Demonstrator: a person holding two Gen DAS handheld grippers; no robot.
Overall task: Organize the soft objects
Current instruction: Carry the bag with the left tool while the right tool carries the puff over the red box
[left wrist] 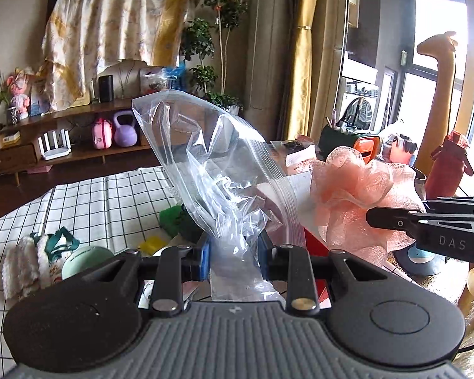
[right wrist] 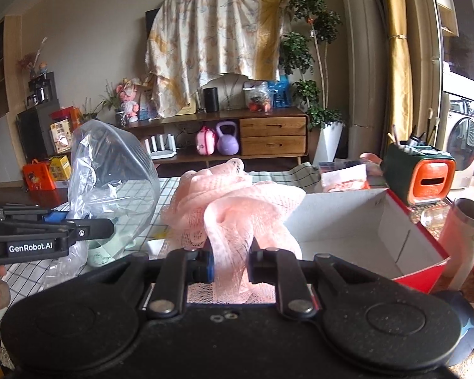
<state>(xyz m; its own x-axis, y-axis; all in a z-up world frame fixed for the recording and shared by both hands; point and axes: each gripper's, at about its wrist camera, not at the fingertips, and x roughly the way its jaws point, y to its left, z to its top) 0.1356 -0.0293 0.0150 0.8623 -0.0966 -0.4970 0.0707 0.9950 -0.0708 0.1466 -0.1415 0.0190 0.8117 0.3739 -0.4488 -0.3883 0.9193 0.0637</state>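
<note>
The left claw [left wrist: 233, 249] is clenched on the bottom part of a clear zip bag [left wrist: 211, 164]. The bag stands up from the claw, puffed out, w/ its zip strip running down the side that faces the right claw. It hangs in the air above the counter [left wrist: 104, 202], which has a black-and-white check cloth on it.

The right claw [right wrist: 230, 262] is clenched on a pink mesh bath puff [right wrist: 233, 202]. The puff bulges out in front of the claw and is held up off the counter too. In the left wrist view the puff sits just beside the bag's zip side, very near, maybe touching; can't tell for sure.

Step in hand, as a guess: both things are picked up and the puff is about to go into the bag. Next move needs the bag's mouth to open wide & face the puff. The mouth isn't plainly seen here, so it's hard to say if it is open. The puff is big and fluffy, so it prob. has to be squished in slowly.

Farther out, an open box [right wrist: 363, 221] w/ red outside and white inside sits on the counter, right behind the puff. Toward the counter's left edge lie a pale green round thing [left wrist: 82, 259], fluffy white cloth bits [left wrist: 22, 262], a green sponge [left wrist: 173, 218] & a small yellow thing [left wrist: 153, 244].
</note>
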